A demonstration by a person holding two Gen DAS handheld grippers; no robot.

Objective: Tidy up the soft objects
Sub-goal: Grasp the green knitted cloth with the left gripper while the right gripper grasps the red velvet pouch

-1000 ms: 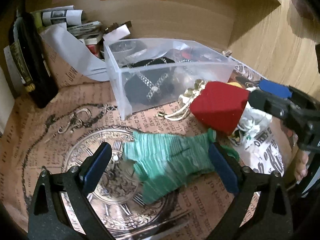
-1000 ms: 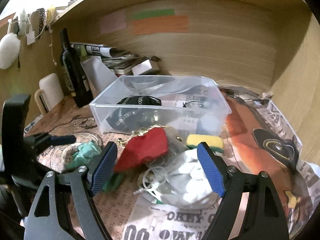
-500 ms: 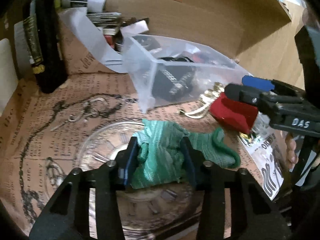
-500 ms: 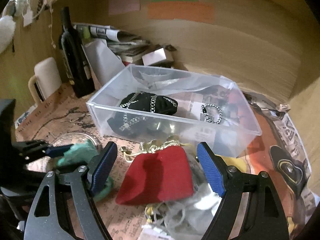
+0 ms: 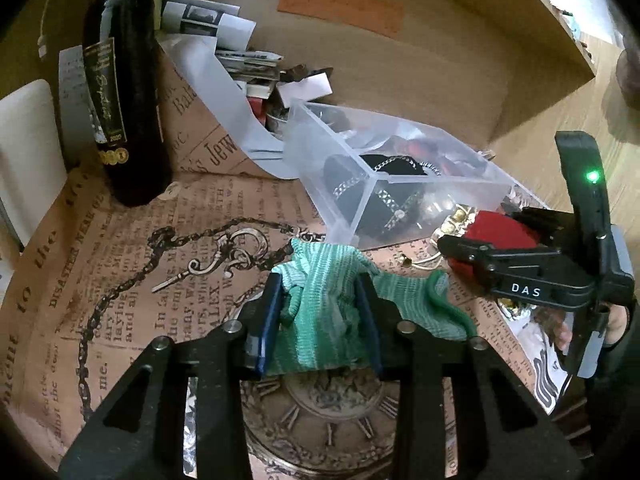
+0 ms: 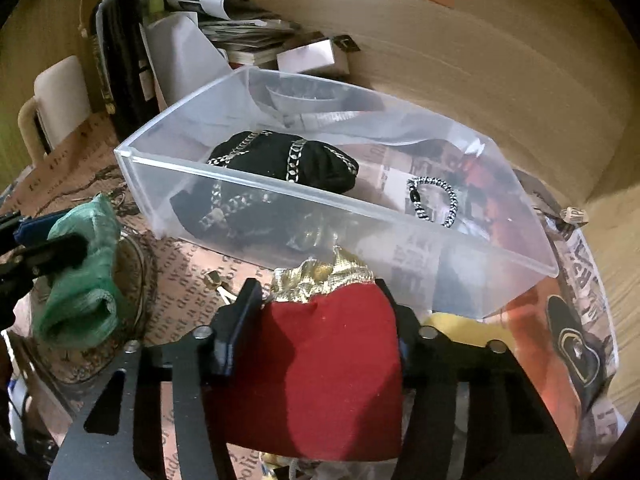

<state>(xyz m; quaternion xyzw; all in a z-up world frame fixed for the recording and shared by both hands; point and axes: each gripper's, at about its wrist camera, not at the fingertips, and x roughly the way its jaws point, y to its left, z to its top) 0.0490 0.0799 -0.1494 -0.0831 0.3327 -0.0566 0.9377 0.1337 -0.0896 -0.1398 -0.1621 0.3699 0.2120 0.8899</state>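
My left gripper (image 5: pixel 320 312) is shut on a green knitted cloth (image 5: pixel 320 304), bunched between its blue pads just in front of the clear plastic bin (image 5: pixel 472 200). The cloth also shows at the left of the right wrist view (image 6: pixel 80 280). My right gripper (image 6: pixel 320 340) is shut on a red velvet pouch (image 6: pixel 332 376) with a gold top, close to the bin's near wall (image 6: pixel 360 232). The red pouch shows in the left wrist view (image 5: pixel 500 232) behind the right gripper's body. The bin holds a black pouch with silver chain (image 6: pixel 280 160) and a black-and-white hair tie (image 6: pixel 434 200).
A dark wine bottle (image 5: pixel 124 112) stands at the back left beside a white mug (image 6: pixel 56 100). Papers and small boxes (image 5: pixel 240 60) pile up behind the bin. A yellow sponge (image 6: pixel 468 328) and white soft items lie by the right gripper. Wooden walls enclose the back and right.
My left gripper closed on the green cloth and lifted it toward the bin. My right gripper moved forward and closed on the red pouch.
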